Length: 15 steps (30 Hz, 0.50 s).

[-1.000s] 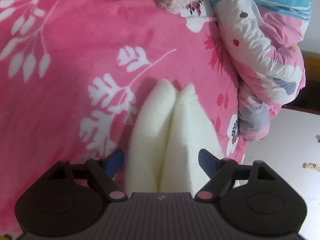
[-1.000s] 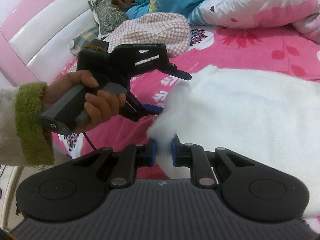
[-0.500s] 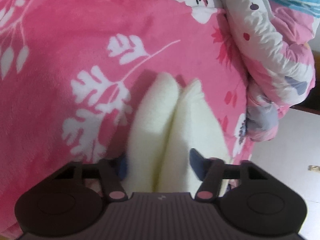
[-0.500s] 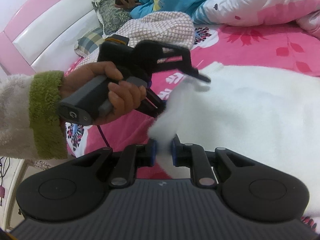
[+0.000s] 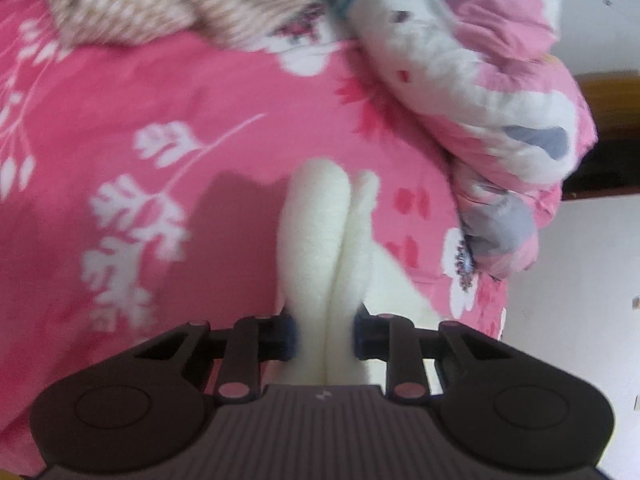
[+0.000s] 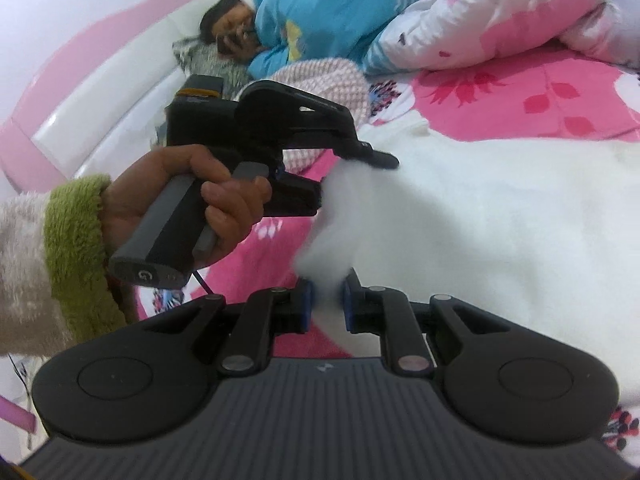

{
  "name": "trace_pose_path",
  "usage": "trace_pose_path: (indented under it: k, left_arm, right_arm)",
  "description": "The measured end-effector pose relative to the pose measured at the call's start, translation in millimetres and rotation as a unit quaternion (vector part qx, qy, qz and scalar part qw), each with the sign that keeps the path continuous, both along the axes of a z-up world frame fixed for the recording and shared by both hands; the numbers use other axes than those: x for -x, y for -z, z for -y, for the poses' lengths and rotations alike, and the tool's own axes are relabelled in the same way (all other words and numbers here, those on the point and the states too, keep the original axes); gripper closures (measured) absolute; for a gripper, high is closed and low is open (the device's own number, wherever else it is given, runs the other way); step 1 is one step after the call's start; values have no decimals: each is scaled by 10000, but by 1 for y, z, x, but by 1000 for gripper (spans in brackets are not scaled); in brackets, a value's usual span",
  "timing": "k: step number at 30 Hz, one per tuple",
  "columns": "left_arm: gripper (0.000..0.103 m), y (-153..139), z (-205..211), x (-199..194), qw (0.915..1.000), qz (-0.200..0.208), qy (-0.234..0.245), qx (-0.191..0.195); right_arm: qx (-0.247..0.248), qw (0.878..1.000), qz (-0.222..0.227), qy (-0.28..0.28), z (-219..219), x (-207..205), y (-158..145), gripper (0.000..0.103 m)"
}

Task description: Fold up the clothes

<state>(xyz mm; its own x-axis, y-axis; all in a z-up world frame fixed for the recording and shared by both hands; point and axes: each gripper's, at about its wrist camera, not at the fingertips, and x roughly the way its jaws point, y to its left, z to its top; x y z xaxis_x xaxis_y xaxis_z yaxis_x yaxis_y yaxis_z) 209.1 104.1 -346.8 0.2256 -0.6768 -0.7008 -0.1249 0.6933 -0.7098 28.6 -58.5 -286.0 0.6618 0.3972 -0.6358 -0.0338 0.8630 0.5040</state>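
Observation:
A fluffy white garment lies spread on the pink flowered bedspread. My right gripper is shut on a bunched corner of it at the near edge. In the left wrist view a doubled fold of the white garment runs between the jaws of my left gripper, which are closing with the blue pads pressing on the fabric. From the right wrist view the left gripper is held by a hand in a green-cuffed sleeve, gripping the garment's raised edge just above my right one.
A person in blue lies at the head of the bed. A checked knit cloth and a rolled flowered quilt sit beyond the garment. The bed edge and pale floor are at the right of the left wrist view.
The left gripper's jaws have come together on the fold of white fabric and it has lifted, pulling the fold up. The right gripper keeps its hold and has shifted slightly.

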Motion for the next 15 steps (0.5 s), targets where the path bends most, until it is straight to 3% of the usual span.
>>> trace_pose_path:
  k: [9,15]
  left_arm:
    - [78,-56,68,18,9967,678,441,26]
    - [78,-77,133,31,9916,947,879,93]
  right_arm:
    - [-414,9963,303,696,50,35,-20,90]
    - [-751,9853,417,1478,95,72,-25,90]
